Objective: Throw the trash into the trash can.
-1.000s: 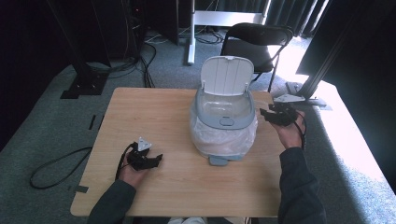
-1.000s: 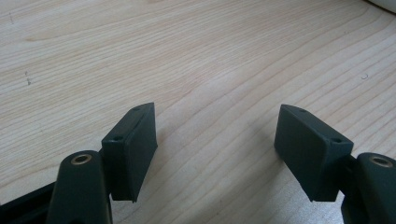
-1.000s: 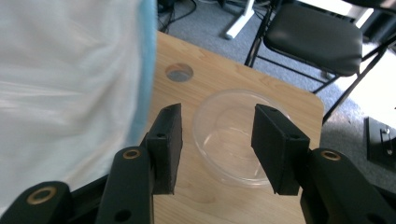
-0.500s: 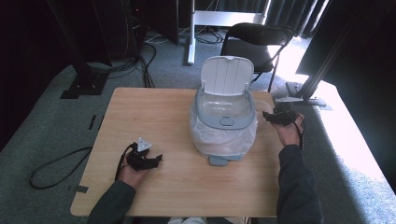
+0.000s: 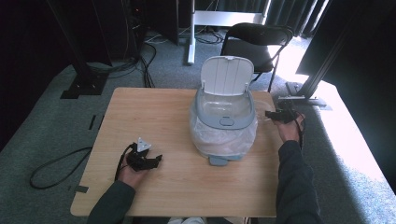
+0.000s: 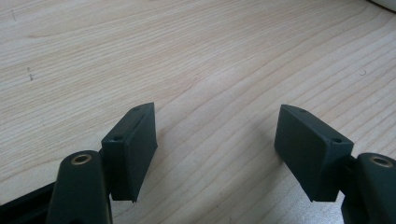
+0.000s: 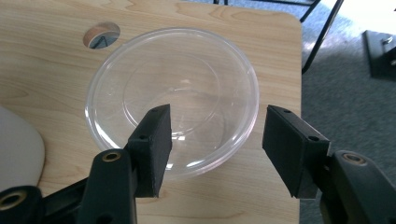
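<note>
While both claws stand open, the right one hovers over a clear bowl.

With its jaws apart and empty, the right gripper [image 7: 212, 149] hangs above the near rim of the clear round plastic bowl [image 7: 173, 95], at the far right corner of the light wooden table [image 5: 149, 116], just right of the grey lidded bin lined with a clear bag [image 5: 224, 119]. To grasp well, I would lower one jaw inside the rim and one outside, then close gently, because thin plastic can slip. The left gripper [image 6: 217, 154] rests open at the near left, holding nothing.

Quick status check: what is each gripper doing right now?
Left gripper: open, empty, over bare table.
Right gripper: open, holding nothing, above clear bowl.
</note>
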